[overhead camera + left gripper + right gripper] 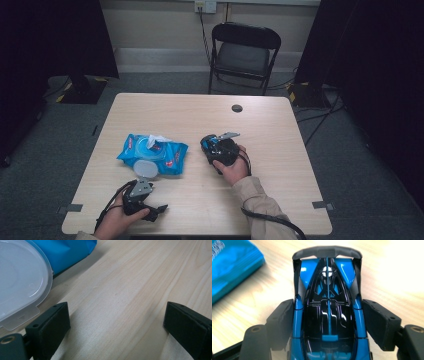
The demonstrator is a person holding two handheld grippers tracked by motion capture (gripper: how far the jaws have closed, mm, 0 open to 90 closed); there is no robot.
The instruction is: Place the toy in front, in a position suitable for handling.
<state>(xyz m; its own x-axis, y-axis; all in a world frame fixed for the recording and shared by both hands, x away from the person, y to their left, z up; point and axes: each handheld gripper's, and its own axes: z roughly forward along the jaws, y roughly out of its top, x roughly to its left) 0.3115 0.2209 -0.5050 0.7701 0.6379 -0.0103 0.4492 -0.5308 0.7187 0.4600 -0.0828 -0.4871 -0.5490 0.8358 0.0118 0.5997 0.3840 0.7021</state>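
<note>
- Two grippers were on my wooden table (280, 150) in the high view: my right gripper (212, 145) sat near the middle around a blue-and-black toy car (214, 143), with the blue wipes pack (155, 154) just left of it. My left gripper (159, 210) lay at the near left edge.
- Left gripper view: my jaws stood wide apart over bare wood, gripping nothing. The pack's clear lid (20, 282) lay at far left.
- Right gripper view: my pads (283, 322) pressed both flanks of the toy car (328, 307), its spoiler pointing away; the pack (232, 267) lay far left.
</note>
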